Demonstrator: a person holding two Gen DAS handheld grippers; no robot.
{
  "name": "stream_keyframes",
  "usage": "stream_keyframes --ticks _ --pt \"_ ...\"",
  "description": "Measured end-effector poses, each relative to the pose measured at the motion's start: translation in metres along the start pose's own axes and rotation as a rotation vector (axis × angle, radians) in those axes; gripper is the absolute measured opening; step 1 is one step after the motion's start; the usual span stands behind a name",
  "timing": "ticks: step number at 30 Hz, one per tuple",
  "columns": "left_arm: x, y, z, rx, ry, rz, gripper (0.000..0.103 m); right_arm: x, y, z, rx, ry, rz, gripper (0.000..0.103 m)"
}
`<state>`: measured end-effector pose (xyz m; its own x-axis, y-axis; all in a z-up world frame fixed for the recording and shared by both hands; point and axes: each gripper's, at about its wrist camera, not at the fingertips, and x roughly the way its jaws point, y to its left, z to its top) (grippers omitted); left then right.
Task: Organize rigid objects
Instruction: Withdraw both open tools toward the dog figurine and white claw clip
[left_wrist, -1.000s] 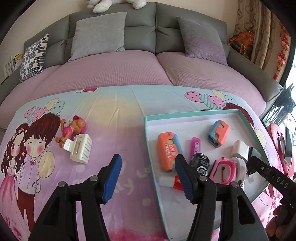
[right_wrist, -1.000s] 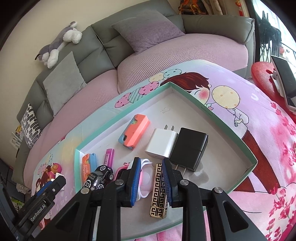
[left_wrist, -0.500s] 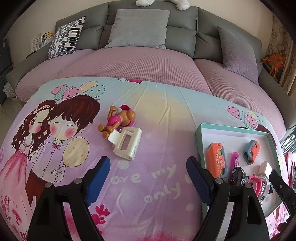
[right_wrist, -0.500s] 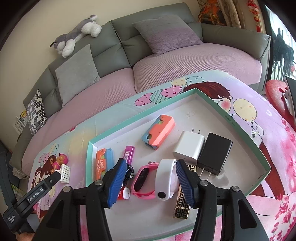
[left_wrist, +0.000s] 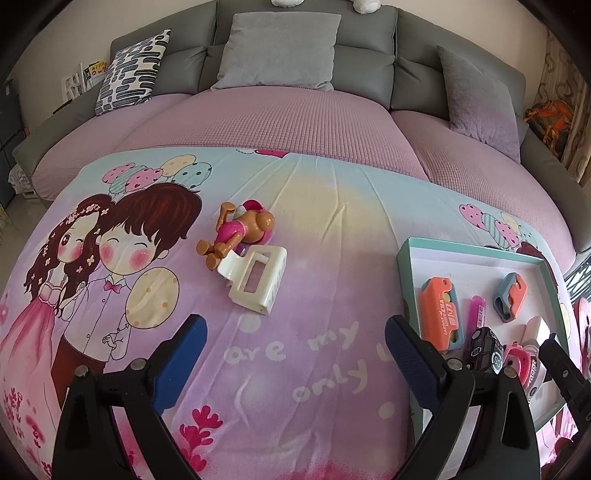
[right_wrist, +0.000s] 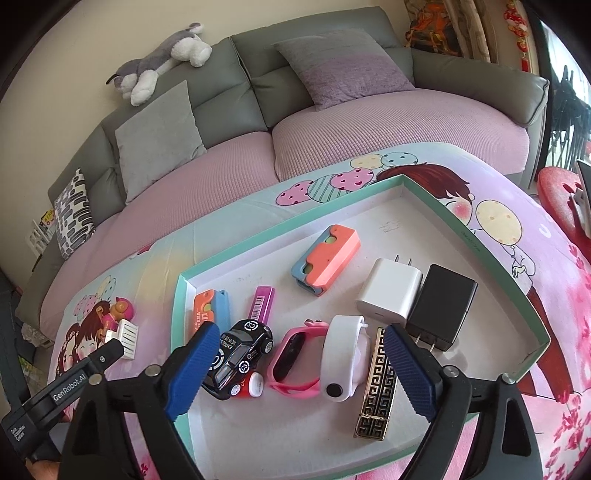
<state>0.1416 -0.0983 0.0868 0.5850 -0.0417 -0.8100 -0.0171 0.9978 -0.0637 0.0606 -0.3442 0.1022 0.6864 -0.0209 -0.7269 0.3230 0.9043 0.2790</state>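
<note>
A teal-rimmed white tray (right_wrist: 436, 195) (left_wrist: 406, 258) lies on the cartoon bedsheet and holds several small items: a gold-and-black patterned bar (right_wrist: 376, 391), a white band (right_wrist: 343, 358), a pink watch (right_wrist: 291, 354), a black toy car (right_wrist: 236, 354), white (right_wrist: 388, 291) and black (right_wrist: 441, 306) chargers. My right gripper (right_wrist: 299, 365) hovers over them, its jaws opening wide with nothing gripped. My left gripper (left_wrist: 293, 343) is also opening, empty, above bare sheet. Ahead of it lie a white hair clip (left_wrist: 256, 280) and a pink-and-brown toy dog (left_wrist: 240, 232).
In the tray are also an orange-blue case (right_wrist: 327, 254), an orange box (right_wrist: 207, 310) and a purple stick (right_wrist: 262, 302). A grey sofa with pink cover (left_wrist: 280, 118) curves behind the sheet. A red stool (right_wrist: 557, 199) stands at the right.
The right gripper let go of the gold-and-black bar and spread wide; the bar now lies in the tray. The left gripper swung left away from the tray toward the clip and toy, opening wider.
</note>
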Motion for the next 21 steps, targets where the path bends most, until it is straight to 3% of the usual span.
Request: stream_keyframes --ticks 3,6,16,21 --pt "0.000 0.000 0.000 0.001 -0.002 -0.002 0.097 -0.001 0.002 0.000 -0.014 -0.019 -0.021 0.103" --pt "-0.001 0.001 0.000 -0.003 -0.008 -0.008 0.097 -0.003 0.005 0.000 -0.034 -0.053 -0.044 0.103" --pt "-0.007 0.013 0.003 -0.020 -0.052 0.007 0.097 0.000 0.022 -0.004 -0.060 -0.083 0.025 0.103" --pt "-0.012 0.035 0.005 -0.055 -0.070 0.055 0.097 0.001 0.036 -0.008 -0.083 -0.099 0.062 0.103"
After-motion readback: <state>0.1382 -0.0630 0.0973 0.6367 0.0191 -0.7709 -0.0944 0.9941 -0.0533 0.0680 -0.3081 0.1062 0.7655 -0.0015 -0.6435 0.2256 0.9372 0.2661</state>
